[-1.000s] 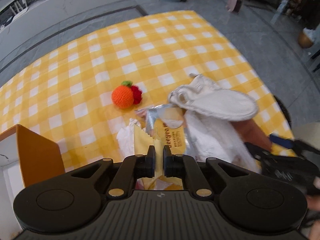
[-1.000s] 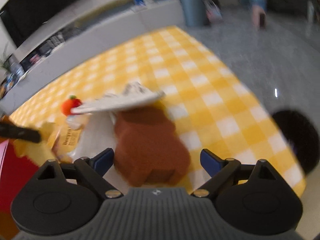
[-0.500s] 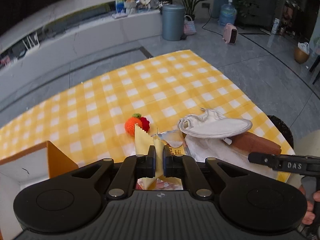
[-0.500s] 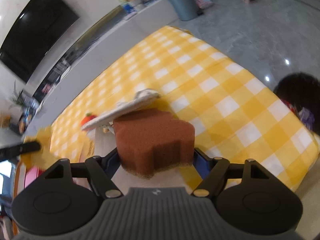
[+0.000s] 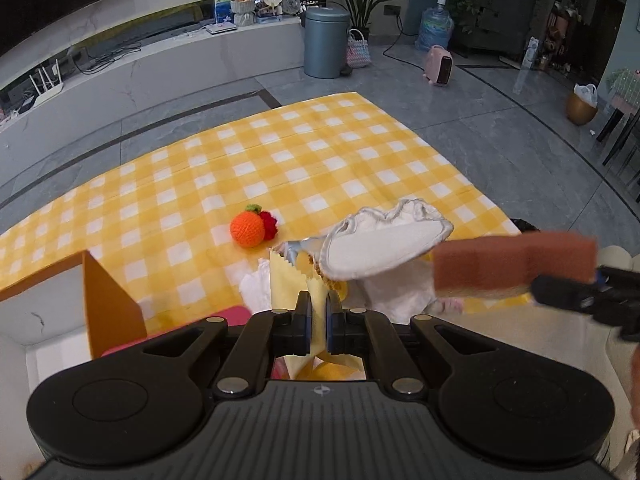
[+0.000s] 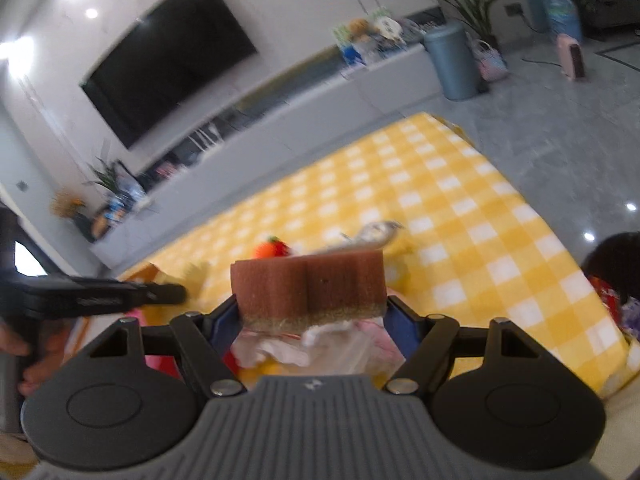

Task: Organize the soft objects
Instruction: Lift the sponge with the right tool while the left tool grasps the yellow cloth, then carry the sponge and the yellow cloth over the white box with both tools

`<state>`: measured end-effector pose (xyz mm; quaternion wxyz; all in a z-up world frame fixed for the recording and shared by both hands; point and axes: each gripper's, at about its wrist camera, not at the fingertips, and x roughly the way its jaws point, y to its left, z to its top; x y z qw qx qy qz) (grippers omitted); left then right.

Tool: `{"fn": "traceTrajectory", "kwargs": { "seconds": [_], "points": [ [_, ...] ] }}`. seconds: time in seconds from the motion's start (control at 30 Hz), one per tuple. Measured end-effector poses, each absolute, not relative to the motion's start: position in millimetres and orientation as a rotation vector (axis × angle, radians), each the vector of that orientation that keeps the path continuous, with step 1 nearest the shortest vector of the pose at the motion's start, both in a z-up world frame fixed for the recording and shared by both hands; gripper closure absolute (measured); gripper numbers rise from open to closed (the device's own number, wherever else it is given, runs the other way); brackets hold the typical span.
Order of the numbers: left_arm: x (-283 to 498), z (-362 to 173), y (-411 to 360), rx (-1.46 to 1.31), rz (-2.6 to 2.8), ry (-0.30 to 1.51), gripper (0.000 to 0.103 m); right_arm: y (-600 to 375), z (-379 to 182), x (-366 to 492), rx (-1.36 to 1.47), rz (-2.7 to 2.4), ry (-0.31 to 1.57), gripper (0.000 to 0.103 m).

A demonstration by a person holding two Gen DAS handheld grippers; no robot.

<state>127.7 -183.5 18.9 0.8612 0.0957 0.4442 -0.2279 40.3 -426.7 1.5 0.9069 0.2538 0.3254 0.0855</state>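
Observation:
My left gripper point(image 5: 317, 322) is shut on a thin pale yellow cloth point(image 5: 290, 280) and holds it up above the table's near edge. My right gripper point(image 6: 312, 316) is shut on a brown sponge point(image 6: 308, 284) with a tan underside, lifted off the table; the sponge also shows at the right of the left wrist view point(image 5: 514, 264). A white fabric slipper point(image 5: 384, 246) lies on a pile of white cloth and a foil packet. A crocheted orange with a red piece point(image 5: 250, 229) sits on the yellow checked tablecloth point(image 5: 280, 160).
An orange-sided box point(image 5: 108, 304) stands at the near left, with something pink point(image 5: 232, 314) beside it. The table's right edge drops to a grey tiled floor point(image 5: 500, 120). A dark-haired person point(image 6: 616, 264) is low at the right.
Both grippers have risen and tilted up. The right gripper closed on the sponge and lifted it. The left gripper lifted the yellow cloth off the pile.

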Motion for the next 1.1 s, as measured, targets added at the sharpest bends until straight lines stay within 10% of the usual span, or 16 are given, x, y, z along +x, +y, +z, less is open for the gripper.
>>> {"fn": "traceTrajectory", "kwargs": {
  "seconds": [1.1],
  "points": [
    [107,71,-126,-0.030,-0.431,0.735,0.096,-365,63,23,0.387,0.253,0.486,0.028]
  ]
}}
